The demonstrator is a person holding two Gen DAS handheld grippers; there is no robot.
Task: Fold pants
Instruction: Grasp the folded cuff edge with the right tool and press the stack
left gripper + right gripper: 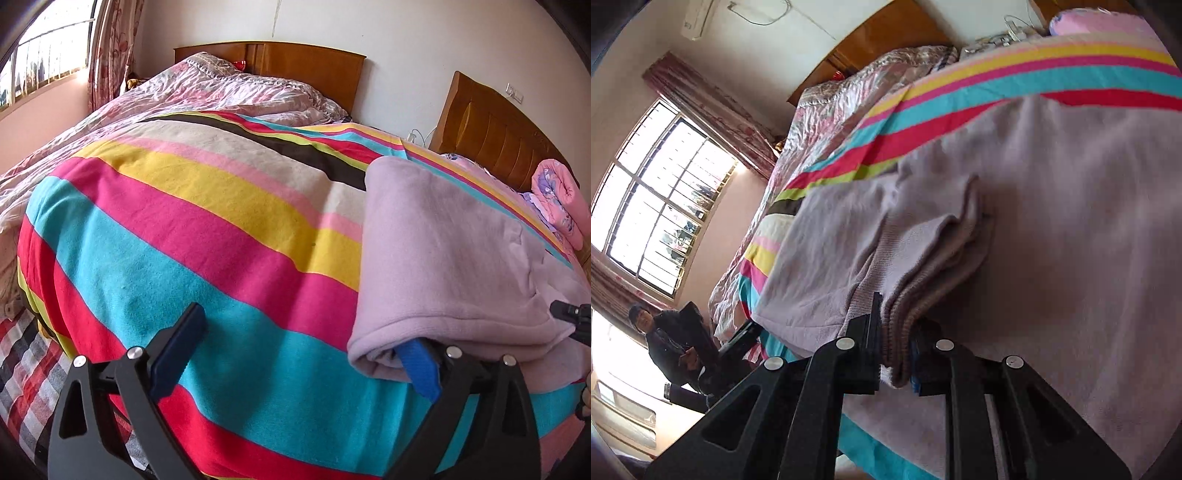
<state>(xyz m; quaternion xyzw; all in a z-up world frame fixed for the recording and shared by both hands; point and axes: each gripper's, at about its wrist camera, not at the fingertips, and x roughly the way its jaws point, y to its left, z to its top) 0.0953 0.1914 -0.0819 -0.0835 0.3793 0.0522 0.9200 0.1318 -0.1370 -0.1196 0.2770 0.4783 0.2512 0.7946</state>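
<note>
While right gripper (897,354) clamps the lilac fleece pants' (443,258) ribbed cuffs, a fold is underway. Left gripper (299,354) is spread wide, gripping nothing. Next: carry cuffs across, then release.

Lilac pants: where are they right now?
The lilac pants lie folded on the striped blanket, at the right of the left wrist view; the right gripper pinches their ribbed edge near the bed's front.

We see bright daylight coming in through the window (661,199), which glows white with glare. The striped blanket (192,236) looks sharp and colorful. The purple pants (1052,229) look soft and blurry up close. Edges bend round, and the corners go dark.
</note>
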